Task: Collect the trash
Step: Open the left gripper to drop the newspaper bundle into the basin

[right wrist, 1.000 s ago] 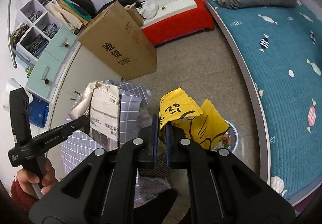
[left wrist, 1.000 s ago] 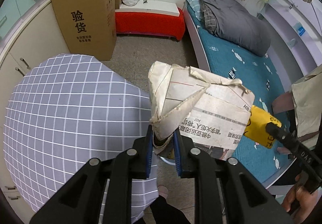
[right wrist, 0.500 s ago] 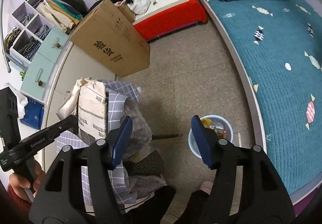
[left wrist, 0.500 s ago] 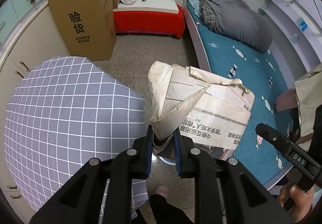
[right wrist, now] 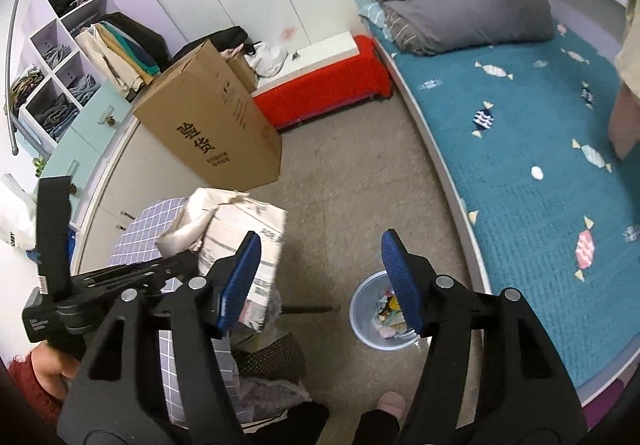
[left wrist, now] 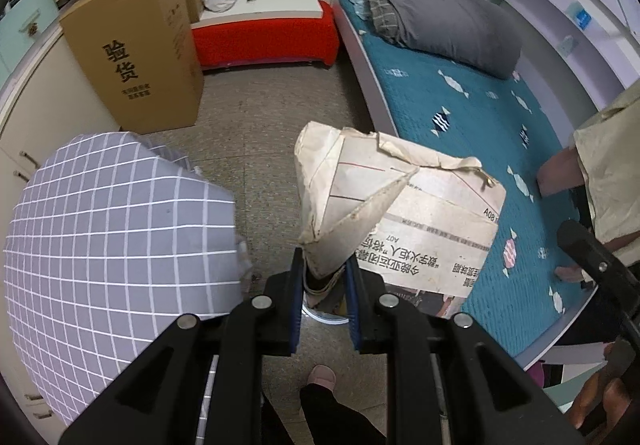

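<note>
**Trash in mid-collection: newspaper held, yellow wrapper dropped**

Trash item one, a crumpled newspaper (left wrist: 396, 213), is clamped at its lower corner by the left gripper (left wrist: 325, 277) and held in the air over the floor between the grid-patterned cloth (left wrist: 112, 229) and the bed (left wrist: 472, 113). A second ago the right gripper (right wrist: 320, 277) pinched a yellow wrapper; its jaws now stand wide apart with nothing between them, as they did half a second ago. The right wrist view shows the pale blue wastebasket (right wrist: 362, 309) on the floor just beside the bed's edge, holding mixed scraps, a yellow piece (right wrist: 394, 303) among them. In the left wrist view only a sliver of the basket's rim shows below the newspaper, its contents hidden. A cardboard box (right wrist: 208, 121) stands by the cabinets, next to a red bench (right wrist: 320, 93).
</note>
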`<state>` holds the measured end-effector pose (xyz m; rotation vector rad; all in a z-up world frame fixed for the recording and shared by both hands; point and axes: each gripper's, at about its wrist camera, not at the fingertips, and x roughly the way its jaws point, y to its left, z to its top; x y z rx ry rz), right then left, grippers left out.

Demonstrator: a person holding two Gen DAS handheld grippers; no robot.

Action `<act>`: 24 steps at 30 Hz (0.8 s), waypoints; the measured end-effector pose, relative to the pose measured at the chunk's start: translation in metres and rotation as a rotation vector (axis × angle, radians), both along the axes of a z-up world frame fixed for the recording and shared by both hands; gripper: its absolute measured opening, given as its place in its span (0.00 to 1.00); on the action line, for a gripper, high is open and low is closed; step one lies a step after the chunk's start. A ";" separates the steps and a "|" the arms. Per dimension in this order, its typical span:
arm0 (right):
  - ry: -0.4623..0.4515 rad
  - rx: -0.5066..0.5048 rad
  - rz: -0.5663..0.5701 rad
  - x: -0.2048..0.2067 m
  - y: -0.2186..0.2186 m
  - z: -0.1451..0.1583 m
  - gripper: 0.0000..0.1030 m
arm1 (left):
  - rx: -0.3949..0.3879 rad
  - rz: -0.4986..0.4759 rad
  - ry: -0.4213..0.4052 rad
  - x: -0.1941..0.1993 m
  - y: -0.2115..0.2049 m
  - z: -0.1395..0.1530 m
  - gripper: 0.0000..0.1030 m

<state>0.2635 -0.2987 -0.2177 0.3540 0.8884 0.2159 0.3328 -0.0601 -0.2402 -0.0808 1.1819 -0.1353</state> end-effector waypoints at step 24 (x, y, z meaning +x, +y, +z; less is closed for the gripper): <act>-0.039 0.001 -0.065 -0.023 -0.042 0.008 0.63 | -0.034 -0.070 -0.032 0.000 -0.056 0.003 0.64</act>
